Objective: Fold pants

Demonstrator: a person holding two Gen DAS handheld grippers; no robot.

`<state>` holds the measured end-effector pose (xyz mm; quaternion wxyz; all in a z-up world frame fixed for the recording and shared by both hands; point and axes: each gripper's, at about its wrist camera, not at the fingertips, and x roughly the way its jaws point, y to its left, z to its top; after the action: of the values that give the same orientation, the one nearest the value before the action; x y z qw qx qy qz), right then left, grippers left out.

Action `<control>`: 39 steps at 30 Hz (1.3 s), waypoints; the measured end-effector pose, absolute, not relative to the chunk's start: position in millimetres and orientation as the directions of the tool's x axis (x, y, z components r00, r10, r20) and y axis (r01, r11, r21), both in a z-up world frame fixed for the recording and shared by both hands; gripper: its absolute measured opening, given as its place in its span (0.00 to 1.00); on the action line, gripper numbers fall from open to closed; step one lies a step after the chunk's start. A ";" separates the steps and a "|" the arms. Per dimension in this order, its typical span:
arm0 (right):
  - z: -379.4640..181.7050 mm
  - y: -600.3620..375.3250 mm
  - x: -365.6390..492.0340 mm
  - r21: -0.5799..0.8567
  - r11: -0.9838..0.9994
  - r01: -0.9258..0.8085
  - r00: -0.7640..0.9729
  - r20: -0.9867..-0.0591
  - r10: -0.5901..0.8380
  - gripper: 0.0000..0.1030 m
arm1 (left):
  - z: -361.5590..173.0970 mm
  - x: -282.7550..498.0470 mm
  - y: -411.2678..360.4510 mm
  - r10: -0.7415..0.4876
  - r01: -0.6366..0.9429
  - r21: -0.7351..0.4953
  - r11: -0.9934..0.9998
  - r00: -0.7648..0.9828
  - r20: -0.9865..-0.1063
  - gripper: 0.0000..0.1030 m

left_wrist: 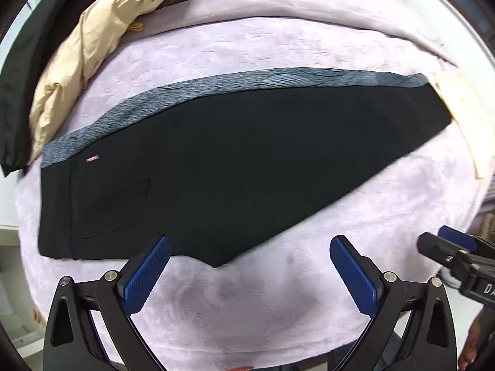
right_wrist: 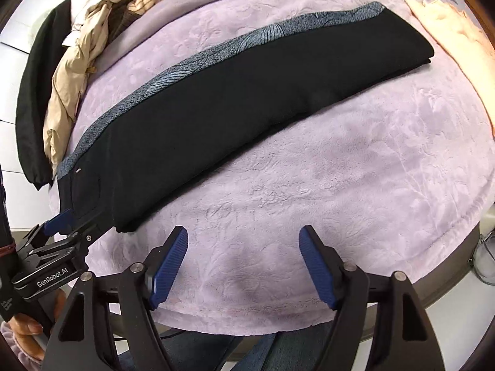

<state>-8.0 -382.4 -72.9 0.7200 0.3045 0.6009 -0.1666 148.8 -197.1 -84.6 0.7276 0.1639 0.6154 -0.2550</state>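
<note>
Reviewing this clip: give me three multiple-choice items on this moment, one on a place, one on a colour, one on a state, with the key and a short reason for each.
1. Where do the pants lie?
A. spread on the lilac blanket
B. hanging off a chair
C. inside a basket

2. What colour is the patterned strip along the far edge of the pants?
A. red
B. grey-blue
C. yellow

3. How is the right gripper?
A. shut on the pants
B. shut on the blanket
C. open, holding nothing

Key: 1 A, the pants lie flat and long across the blanket. 2 B, the strip shows grey-blue beside the black cloth. 3 C, its blue pads stand apart with only blanket seen between them.
</note>
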 end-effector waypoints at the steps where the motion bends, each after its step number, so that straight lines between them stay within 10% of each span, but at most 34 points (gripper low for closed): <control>1: -72.1 -380.5 -7.6 0.235 0.759 0.607 0.218 -0.968 0.125 0.77 | -87.0 149.3 -197.6 -0.172 0.579 -0.080 0.811 0.106 -0.979 1.00; 39: -87.6 -678.3 -63.5 0.421 0.660 0.623 0.338 -0.905 0.258 0.78 | -80.1 89.7 -376.9 0.059 0.364 0.089 0.927 0.093 -0.994 1.00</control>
<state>-63.5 -678.3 -87.6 0.7175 0.3925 0.5612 -0.1271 89.7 -376.9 -80.1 0.7218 0.1592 0.6652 -0.1057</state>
